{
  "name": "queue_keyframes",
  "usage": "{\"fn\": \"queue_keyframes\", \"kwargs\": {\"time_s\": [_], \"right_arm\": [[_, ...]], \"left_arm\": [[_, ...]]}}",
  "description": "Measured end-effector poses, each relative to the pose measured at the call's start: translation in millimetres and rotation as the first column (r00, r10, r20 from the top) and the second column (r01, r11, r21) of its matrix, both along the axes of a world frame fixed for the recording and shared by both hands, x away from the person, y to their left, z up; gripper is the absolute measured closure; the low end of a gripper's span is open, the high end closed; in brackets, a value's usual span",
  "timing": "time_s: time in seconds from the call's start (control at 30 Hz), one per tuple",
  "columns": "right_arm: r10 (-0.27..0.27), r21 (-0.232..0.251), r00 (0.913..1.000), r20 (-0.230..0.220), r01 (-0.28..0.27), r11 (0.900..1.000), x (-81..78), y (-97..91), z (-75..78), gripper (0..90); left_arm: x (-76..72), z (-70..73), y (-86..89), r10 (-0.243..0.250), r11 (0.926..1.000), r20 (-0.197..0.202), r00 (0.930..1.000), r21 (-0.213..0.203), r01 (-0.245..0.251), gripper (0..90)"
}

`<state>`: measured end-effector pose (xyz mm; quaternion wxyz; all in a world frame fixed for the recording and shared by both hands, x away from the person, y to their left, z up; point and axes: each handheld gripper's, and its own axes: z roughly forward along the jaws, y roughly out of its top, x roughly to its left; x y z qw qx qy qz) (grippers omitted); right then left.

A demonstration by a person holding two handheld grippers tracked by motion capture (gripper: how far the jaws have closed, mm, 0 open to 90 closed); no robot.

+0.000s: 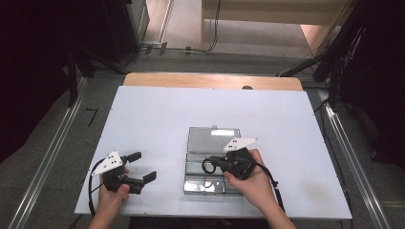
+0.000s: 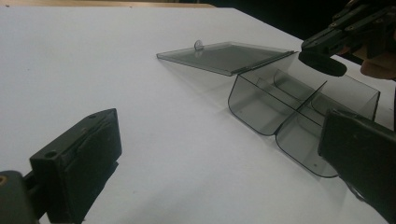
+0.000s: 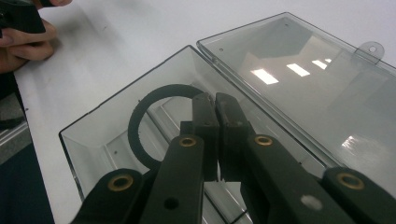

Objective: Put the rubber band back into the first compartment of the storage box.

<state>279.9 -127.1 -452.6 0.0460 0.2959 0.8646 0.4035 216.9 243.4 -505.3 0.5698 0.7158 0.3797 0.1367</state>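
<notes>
Right gripper fingers are clamped on black ring, held over open clear box on worktop. Step: placing. Next: lower into a compartment, release. Left gripper fingers wide, holding nothing.

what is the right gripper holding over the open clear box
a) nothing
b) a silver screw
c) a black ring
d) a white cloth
c) The right gripper has its jaws pinched shut on a black ring, which hangs over a compartment of the clear box whose lid lies folded open on the table.
</notes>
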Motion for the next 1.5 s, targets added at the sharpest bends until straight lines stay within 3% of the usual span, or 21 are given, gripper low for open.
{"fn": "queue_keyframes", "kwargs": {"time_s": [0.53,0.8,1.5], "right_arm": [[-0.022,-0.009,0.9998,0.0,0.022,0.9997,0.7,21.0,-4.3,86.1],[-0.007,-0.027,1.0,-0.004,0.007,0.9996,1.8,31.8,-10.5,86.1],[-0.016,-0.089,0.9996,0.022,0.018,0.9959,3.5,40.8,-21.6,83.5]], "left_arm": [[-0.1,-0.1,-0.5,-0.002,1.0,0.0,1.0,0.004,0.002,0.1],[0.0,-0.2,-0.4,-0.002,1.0,0.0,1.0,0.003,0.002,0.2],[-0.3,-0.3,-0.8,-0.002,1.0,0.0,1.0,0.003,0.002,0.1]]}}
